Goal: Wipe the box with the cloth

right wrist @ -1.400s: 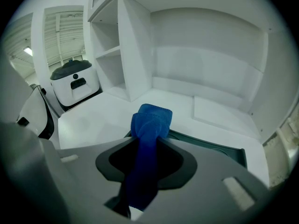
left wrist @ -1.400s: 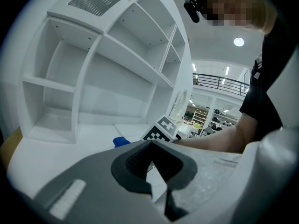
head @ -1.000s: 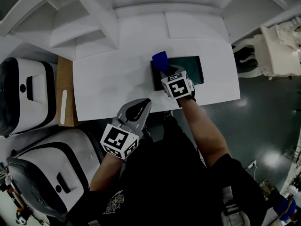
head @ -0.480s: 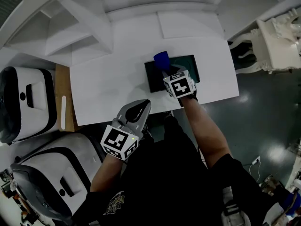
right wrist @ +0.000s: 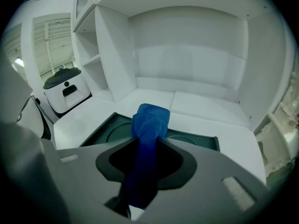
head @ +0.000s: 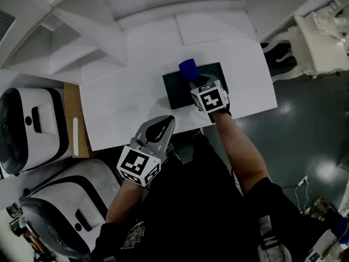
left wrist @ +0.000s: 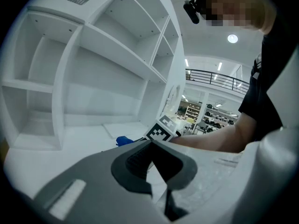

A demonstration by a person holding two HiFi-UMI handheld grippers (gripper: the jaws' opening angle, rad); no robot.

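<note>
My right gripper (head: 196, 82) at frame centre, jaws clamped on bunched blue cloth (head: 187, 67), over dark green rectangular box (head: 175, 90) on white desk (head: 131, 102), my left gripper (head: 159, 127) below-left, jaws together, empty.

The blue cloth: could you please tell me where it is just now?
In the head view the blue cloth is clamped in the right tool, poking out over the far edge of the dark green box on the white table.

place: large indoor lab hall | cues: white shelving (left wrist: 93, 69), white table (head: 136, 97), mezzanine railing (left wrist: 215, 80), white machines (head: 27, 130)
</note>
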